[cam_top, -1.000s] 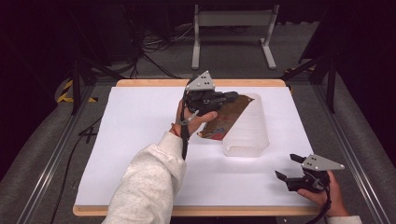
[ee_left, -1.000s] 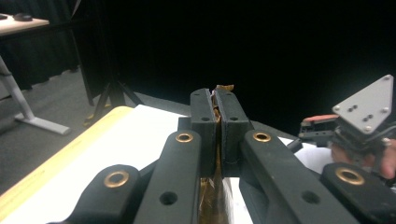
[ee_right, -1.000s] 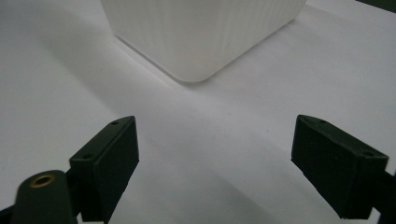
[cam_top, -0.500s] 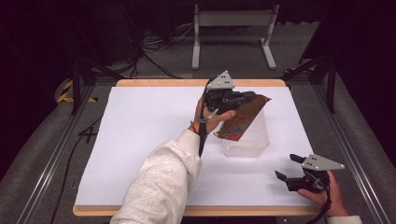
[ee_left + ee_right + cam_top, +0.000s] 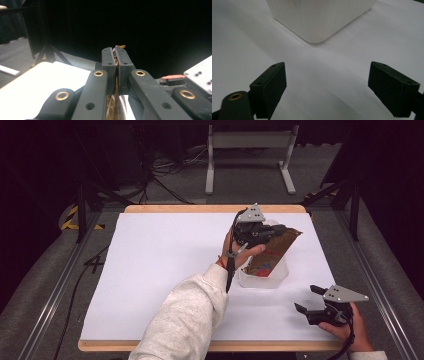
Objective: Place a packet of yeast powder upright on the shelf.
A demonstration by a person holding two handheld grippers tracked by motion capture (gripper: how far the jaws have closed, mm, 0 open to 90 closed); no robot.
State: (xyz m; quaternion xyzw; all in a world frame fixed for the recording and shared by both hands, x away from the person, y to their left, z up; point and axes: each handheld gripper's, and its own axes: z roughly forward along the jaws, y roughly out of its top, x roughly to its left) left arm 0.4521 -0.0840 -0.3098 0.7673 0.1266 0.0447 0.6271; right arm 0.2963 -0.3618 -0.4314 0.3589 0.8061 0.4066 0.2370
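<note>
A brown foil packet (image 5: 274, 251) hangs tilted, its lower end inside a translucent white container (image 5: 264, 280) at the table's right centre. My left gripper (image 5: 269, 232) is shut on the packet's upper part, above the container. In the left gripper view the jaws of the left gripper (image 5: 117, 58) press together on the packet's thin crinkled edge (image 5: 119, 46). My right gripper (image 5: 307, 298) rests open near the front right edge with nothing between its jaws. Seen from the right gripper (image 5: 327, 72), the container's rounded corner (image 5: 319, 17) stands just ahead on the white surface.
A white sheet (image 5: 165, 265) covers the wooden table (image 5: 200, 209). A metal stand (image 5: 250, 150) and cables lie on the floor behind the table. Dark rails (image 5: 55, 285) run along both sides.
My left gripper has carried the packet to the right and turned it, so it now hangs over the container with its lower end inside. The right gripper has stayed put.
</note>
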